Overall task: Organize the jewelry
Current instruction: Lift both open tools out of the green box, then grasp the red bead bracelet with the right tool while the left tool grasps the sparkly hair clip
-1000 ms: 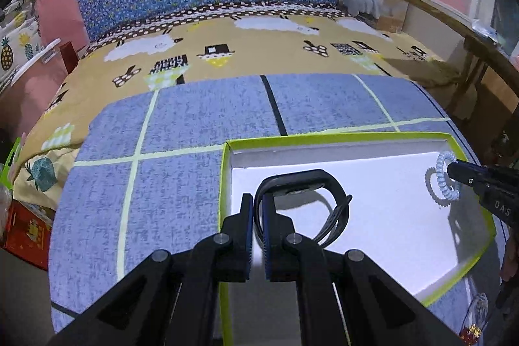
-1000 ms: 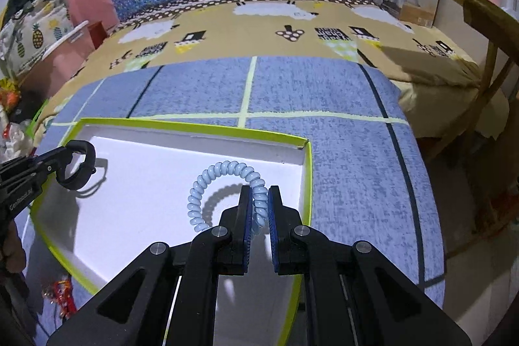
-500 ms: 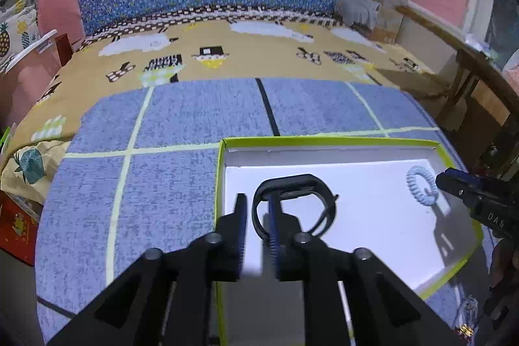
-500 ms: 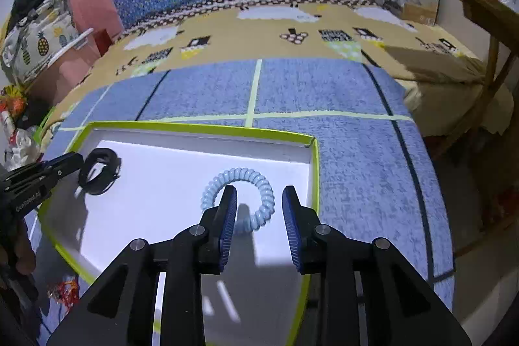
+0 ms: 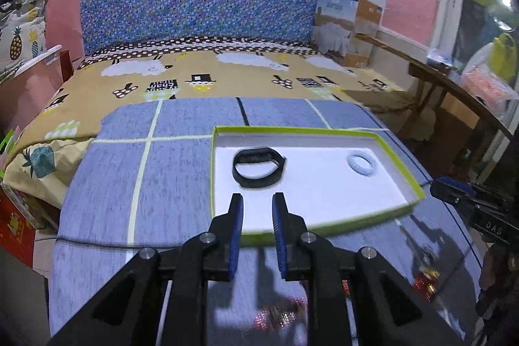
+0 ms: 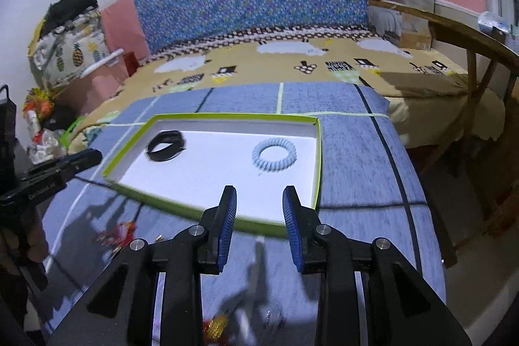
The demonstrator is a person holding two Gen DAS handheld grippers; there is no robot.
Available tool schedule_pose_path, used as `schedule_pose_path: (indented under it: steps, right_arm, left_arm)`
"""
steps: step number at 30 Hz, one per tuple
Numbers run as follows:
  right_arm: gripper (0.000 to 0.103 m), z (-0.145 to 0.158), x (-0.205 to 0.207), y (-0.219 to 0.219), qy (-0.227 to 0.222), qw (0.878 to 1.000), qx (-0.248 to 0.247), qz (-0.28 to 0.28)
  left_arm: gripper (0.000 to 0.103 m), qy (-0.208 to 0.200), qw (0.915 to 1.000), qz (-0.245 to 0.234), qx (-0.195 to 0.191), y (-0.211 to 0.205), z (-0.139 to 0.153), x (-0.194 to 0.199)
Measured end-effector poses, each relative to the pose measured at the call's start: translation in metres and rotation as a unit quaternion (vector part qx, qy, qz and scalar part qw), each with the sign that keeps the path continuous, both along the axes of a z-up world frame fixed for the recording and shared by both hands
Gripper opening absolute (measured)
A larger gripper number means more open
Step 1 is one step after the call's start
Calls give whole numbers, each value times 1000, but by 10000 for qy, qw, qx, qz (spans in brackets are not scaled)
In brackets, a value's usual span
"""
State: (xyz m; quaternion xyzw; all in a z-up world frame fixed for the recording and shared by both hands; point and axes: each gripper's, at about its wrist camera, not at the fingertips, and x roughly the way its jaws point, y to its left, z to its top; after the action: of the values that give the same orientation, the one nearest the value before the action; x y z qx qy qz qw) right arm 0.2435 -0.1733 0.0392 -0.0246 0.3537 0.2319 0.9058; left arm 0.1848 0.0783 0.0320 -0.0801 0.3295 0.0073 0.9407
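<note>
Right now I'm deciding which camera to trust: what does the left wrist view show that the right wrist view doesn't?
Left view only: the right claw at its right edge. Right view only: the left claw at its left edge and a wooden chair. Both: the green-rimmed white tray holding a black wristband and a pale blue spiral hair tie, each view's own claw open.

Dim, motion-blurred — fisheye edges warped, vignetted.

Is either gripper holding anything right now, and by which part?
Nothing is held. The left gripper and right gripper are open; the black band and blue coil tie lie in the tray.
</note>
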Motion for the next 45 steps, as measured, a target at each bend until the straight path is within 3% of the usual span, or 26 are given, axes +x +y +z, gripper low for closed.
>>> schedule_pose_path:
  steps: [9, 21, 39, 41, 45]
  right_arm:
    - [30, 9, -70, -21, -361, 9991, 232, -69]
    - [30, -5, -118, -28, -212, 9996, 167, 70]
    - [30, -23, -110, -29, -1, 10000, 10, -22]
    - [30, -27, -104, -31, 77, 9999, -1, -95]
    - [30, -33, -93, -34, 210, 9996, 1, -212]
  left_arm:
    - [19, -180, 9998, -4, -126, -13, 0, -62]
    - [19, -248, 9996, 116, -25, -15, -8, -119]
    - [19, 3, 9996, -182, 216, -28, -26, -104]
    - [26, 50, 9994, -194, 265, -28, -28, -99]
    - [29, 171, 9991, -230, 323, -25, -33, -86]
